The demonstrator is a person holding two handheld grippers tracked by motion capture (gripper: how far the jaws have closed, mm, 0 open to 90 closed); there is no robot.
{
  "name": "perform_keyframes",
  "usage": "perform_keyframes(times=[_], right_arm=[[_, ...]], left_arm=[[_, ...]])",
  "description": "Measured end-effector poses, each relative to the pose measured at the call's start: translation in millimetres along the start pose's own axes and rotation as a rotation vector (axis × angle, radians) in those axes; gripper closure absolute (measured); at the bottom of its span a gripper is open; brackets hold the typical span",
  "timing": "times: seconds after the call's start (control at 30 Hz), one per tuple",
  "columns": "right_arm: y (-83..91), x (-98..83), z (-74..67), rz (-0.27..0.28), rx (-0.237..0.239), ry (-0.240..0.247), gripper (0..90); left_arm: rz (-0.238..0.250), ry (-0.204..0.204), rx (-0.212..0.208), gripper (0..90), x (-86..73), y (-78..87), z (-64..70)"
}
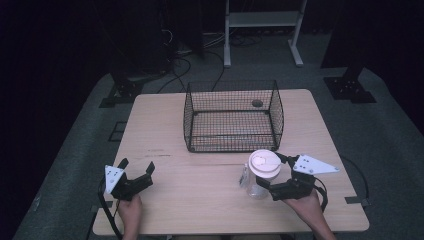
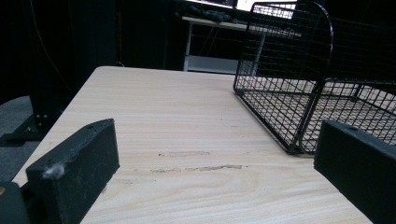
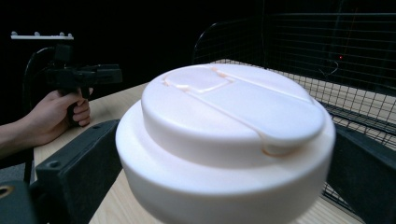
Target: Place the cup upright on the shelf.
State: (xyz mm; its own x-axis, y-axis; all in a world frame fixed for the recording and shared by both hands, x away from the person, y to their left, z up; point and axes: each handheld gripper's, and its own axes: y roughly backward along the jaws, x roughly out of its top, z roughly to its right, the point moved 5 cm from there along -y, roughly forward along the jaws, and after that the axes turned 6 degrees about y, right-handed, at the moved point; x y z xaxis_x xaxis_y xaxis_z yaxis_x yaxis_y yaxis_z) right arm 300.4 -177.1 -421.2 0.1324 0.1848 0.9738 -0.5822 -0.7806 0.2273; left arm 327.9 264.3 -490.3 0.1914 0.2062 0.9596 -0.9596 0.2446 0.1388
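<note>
Jar [image 1: 261,176] with white lid [image 3: 224,135] parked on tabletop [image 1: 200,195] at 5 o'clock, just in front of basket [image 1: 233,116]. Right claw [image 1: 272,174] spread around jar, jaws seen either side of lid, contact can't be told. Left claw [image 1: 136,167] held at 7 o'clock, spread wide, nothing gripped.

The left gripper [image 1: 136,166] sits near the desk's front left corner, its jaws spread wide with nothing between them, pointing toward the far edge. The left hand [image 1: 130,210] grips its handle from below, forearm entering over the front edge. The right gripper [image 1: 274,172] is near the front right corner, jaws parted and pointing left, held by the right hand [image 1: 306,204] from behind
</note>
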Motion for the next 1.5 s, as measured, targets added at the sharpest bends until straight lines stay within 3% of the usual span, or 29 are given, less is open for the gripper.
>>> perform_keyframes(times=[0.73,1.03,1.27,1.5], right_arm=[[-7.3,1.3,-1.9,0.016,-0.021,0.027,4.1],[-10.4,5.9,1.4,-0.024,-0.018,0.021,4.3],[-12.4,22.4,6.7,-0.003,-0.027,0.02,4.4],[-16.8,59.3,20.2,0.022,-0.038,0.029,4.4]], left_arm=[[0.01,-0.001,-0.003,0.0,0.8,1.3,0.2],[0.011,0.0,-0.004,0.0,0.9,1.6,-0.1],[0.014,0.01,-0.008,0.0,1.2,1.9,-0.1],[0.015,0.021,-0.006,0.0,1.3,2.0,-1.8]])
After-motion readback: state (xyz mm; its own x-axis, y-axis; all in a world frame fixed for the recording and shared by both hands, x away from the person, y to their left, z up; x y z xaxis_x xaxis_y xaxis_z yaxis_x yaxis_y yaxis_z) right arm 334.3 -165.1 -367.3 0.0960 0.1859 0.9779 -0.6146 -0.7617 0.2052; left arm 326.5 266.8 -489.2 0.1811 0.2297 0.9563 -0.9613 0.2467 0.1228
